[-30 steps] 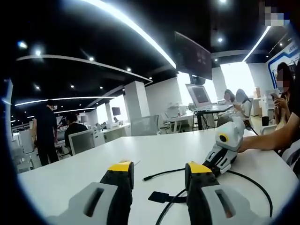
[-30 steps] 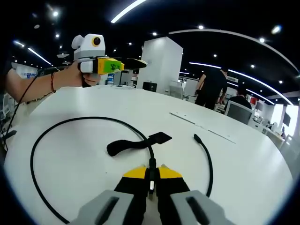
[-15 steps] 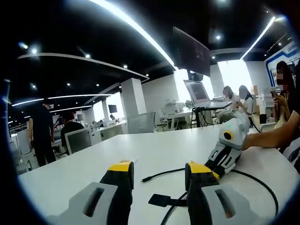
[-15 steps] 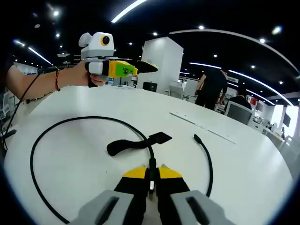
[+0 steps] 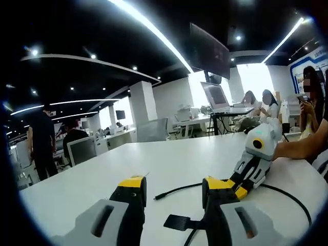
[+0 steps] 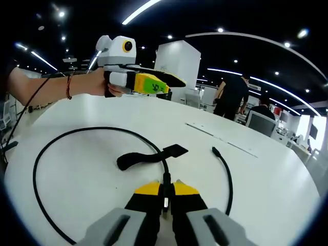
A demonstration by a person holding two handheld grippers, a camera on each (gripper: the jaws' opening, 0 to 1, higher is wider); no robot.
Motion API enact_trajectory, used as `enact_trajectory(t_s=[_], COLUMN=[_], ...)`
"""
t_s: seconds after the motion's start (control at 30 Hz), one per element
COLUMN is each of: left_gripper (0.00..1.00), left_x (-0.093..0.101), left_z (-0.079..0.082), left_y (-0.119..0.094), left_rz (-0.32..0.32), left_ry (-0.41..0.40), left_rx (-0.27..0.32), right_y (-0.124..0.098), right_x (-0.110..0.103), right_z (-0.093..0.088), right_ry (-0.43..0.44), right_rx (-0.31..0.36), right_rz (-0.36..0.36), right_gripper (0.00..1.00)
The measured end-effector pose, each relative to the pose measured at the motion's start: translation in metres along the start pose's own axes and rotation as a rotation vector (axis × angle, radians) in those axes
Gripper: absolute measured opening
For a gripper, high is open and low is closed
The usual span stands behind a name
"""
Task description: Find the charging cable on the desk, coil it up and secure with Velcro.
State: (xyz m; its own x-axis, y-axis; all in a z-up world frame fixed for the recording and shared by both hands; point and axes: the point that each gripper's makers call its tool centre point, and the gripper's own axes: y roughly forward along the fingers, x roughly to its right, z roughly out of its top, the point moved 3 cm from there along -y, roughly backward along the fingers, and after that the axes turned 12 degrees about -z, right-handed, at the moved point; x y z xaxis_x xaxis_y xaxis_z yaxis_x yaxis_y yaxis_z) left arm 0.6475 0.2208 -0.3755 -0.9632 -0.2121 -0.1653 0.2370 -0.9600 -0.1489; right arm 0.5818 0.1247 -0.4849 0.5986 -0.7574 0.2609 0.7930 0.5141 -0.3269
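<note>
A black charging cable lies in a wide loop on the white table. My right gripper is shut on it near the front, and one plug end rests free to the right. Just beyond the jaws lies a black Velcro strap attached to the cable. The left gripper hovers above the table's far left side, held in a hand. In the left gripper view, my left gripper stands open with nothing between its jaws, above the plug end and the strap. The right gripper sits close on the right.
The person's forearm reaches in from the right, and a wrist with a bracelet shows at the left. Behind the table stand desks with monitors, a white pillar and several people.
The left gripper has moved rightward in the right gripper view, coming nearer over the table. The right gripper has stayed shut on the cable, and the cable and strap lie unchanged.
</note>
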Motion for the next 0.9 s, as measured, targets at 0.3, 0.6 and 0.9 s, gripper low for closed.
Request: enact_trajectory(t_s=[0.3,0.6,0.9], left_gripper=[0.43,0.43,0.43], left_x=[-0.009,-0.015,-0.021], left_z=[-0.007,-0.014,-0.03], left_y=[0.014,0.023,0.049], left_rz=[-0.018,-0.029,-0.064], left_ry=[0.002,-0.002,-0.001], left_rx=[-0.028,-0.051,-0.108], right_y=[0.0,0.0,0.0], right_x=[0.0,0.0,0.0], right_z=[0.001,0.003,0.003], right_ry=[0.003,0.001,0.0], right_rx=[0.001,0.0,0.0], right_rz=[0.001,0.003,0.002], right_gripper=[0.08,0.08,0.08])
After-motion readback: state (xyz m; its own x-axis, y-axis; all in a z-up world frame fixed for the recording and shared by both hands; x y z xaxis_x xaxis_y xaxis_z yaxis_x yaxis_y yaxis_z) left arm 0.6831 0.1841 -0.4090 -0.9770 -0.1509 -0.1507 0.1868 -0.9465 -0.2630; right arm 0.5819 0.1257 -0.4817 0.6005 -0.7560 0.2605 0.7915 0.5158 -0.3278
